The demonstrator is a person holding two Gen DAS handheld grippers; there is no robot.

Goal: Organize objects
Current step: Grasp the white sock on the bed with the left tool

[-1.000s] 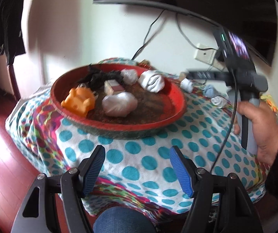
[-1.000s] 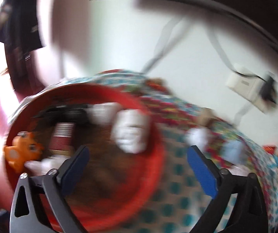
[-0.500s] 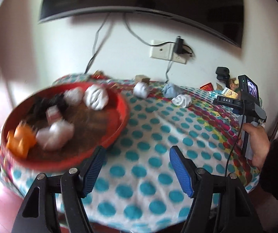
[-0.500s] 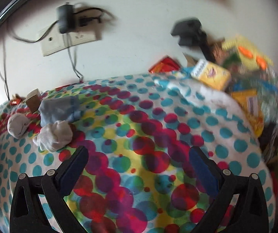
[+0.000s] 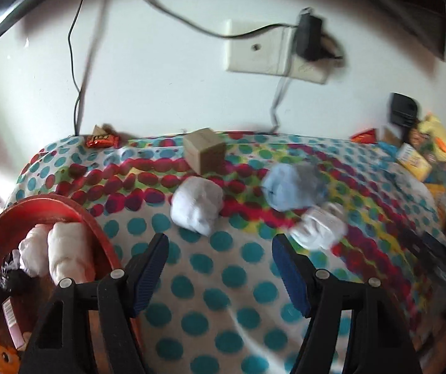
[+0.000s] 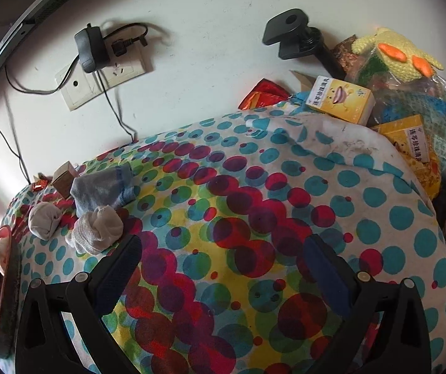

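Note:
Three rolled socks lie loose on the dotted tablecloth: a white one (image 5: 197,204) (image 6: 44,219), a light blue one (image 5: 291,187) (image 6: 103,188) and a white mesh one (image 5: 318,226) (image 6: 97,228). A small tan box (image 5: 205,150) (image 6: 64,178) stands behind them. The red tray (image 5: 76,210) (image 6: 7,293) at the left holds white sock rolls (image 5: 67,254), a black item and an orange toy (image 5: 3,357). My left gripper (image 5: 220,271) is open and empty, just short of the white sock. My right gripper (image 6: 223,277) is open and empty over bare cloth, to the right of the socks.
Yellow boxes (image 6: 340,99), a knitted yellow toy (image 6: 400,51) and a black clamp (image 6: 291,35) crowd the table's far right. A candy wrapper (image 5: 103,140) lies at the back left. A wall socket (image 5: 277,51) with a plugged charger and cables hangs behind the table.
The left gripper has swung right from the red tray to face the loose socks. The right gripper has also swung right off the tray, then settled over the cloth. Both stay open.

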